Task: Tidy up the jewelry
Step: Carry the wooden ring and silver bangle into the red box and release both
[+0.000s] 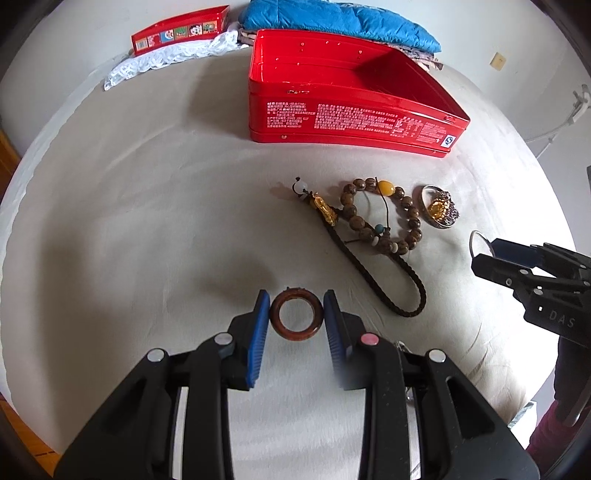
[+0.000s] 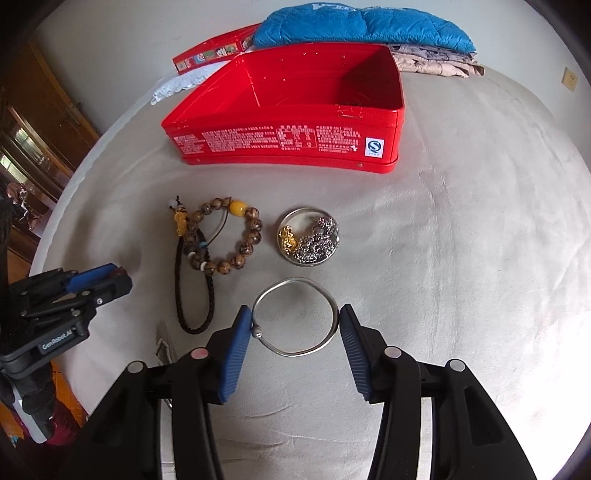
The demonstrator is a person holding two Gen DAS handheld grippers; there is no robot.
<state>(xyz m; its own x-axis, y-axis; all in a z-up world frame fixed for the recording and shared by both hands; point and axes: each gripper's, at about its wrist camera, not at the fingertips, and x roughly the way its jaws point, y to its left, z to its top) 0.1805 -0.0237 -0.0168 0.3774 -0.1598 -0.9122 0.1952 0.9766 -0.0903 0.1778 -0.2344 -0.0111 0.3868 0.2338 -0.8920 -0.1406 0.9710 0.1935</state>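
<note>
- Gripping a brown wooden ring (image 1: 296,313) between its blue pads, the left gripper (image 1: 296,314) stands narrow, both pads touching the ring's sides.
- Ahead and to its right lie a braided dark cord (image 1: 384,280) with a gold charm, a wooden bead bracelet (image 1: 380,218) and a small metal dish (image 1: 441,206) of trinkets.
- The right gripper (image 2: 295,325) holds a thin silver bangle (image 2: 295,317) across its width, both pads touching the bangle's rim.
- Just ahead of it sits the dish (image 2: 309,236); the bead bracelet (image 2: 221,236) lies ahead to its left.
- Farther ahead of both, an open red tin (image 2: 288,122) rests on the pale cloth-covered surface (image 2: 461,240), nothing between it and the grippers but the loose jewelry.
- Behind the tin: its red lid (image 1: 181,31), white lace (image 1: 159,61), a blue padded garment (image 2: 365,26).
</note>
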